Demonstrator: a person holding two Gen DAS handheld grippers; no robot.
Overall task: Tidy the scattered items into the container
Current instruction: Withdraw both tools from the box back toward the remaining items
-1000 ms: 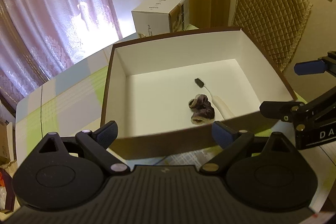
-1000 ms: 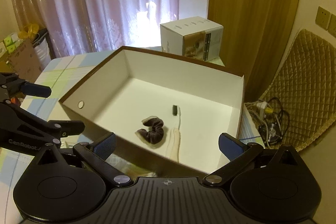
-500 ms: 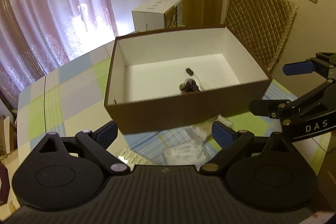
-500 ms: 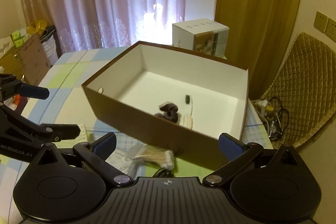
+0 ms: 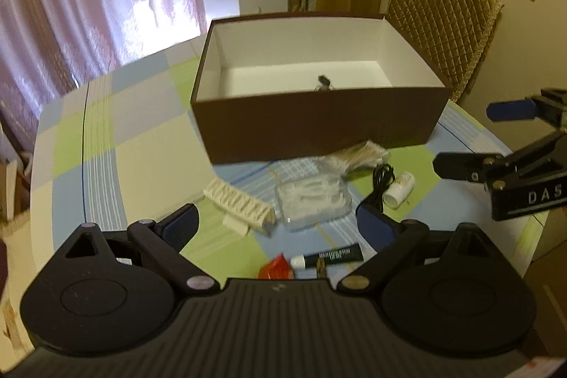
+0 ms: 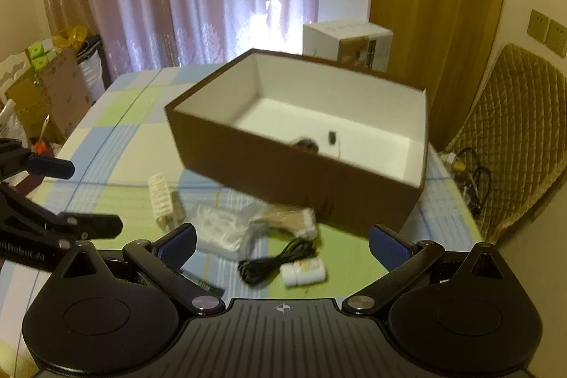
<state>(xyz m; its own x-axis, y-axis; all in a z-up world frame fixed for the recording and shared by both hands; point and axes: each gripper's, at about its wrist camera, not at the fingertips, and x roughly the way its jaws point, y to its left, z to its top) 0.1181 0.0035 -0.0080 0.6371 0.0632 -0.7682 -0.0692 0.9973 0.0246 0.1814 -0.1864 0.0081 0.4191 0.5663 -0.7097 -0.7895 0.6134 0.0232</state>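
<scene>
A brown box point(image 5: 319, 126) with a white inside stands mid-table. In front of it lie a cream hair clip point(image 5: 241, 204), a clear packet point(image 5: 312, 199), a bag of cotton swabs point(image 5: 361, 156), a black cable point(image 5: 382, 179), a small white bottle point(image 5: 400, 190), a dark tube point(image 5: 329, 259) and a red packet point(image 5: 278, 268). My left gripper point(image 5: 276, 223) hangs open and empty over these items. My right gripper point(image 6: 283, 243) is open and empty above the cable point(image 6: 276, 259) and bottle point(image 6: 303, 271). A dark item point(image 6: 306, 144) inside the box point(image 6: 283, 172) is mostly hidden by its near wall.
The table wears a checked green, blue and white cloth point(image 5: 106, 144). A quilted chair back point(image 5: 439, 20) stands behind the box on the right, a white carton point(image 6: 347, 41) behind it. Cardboard boxes and bags point(image 6: 53, 87) crowd the floor at the left.
Both grippers have drawn back from over the box towards the table's near side. The box now looks farther off, and the scattered items in front of it have come into view.
</scene>
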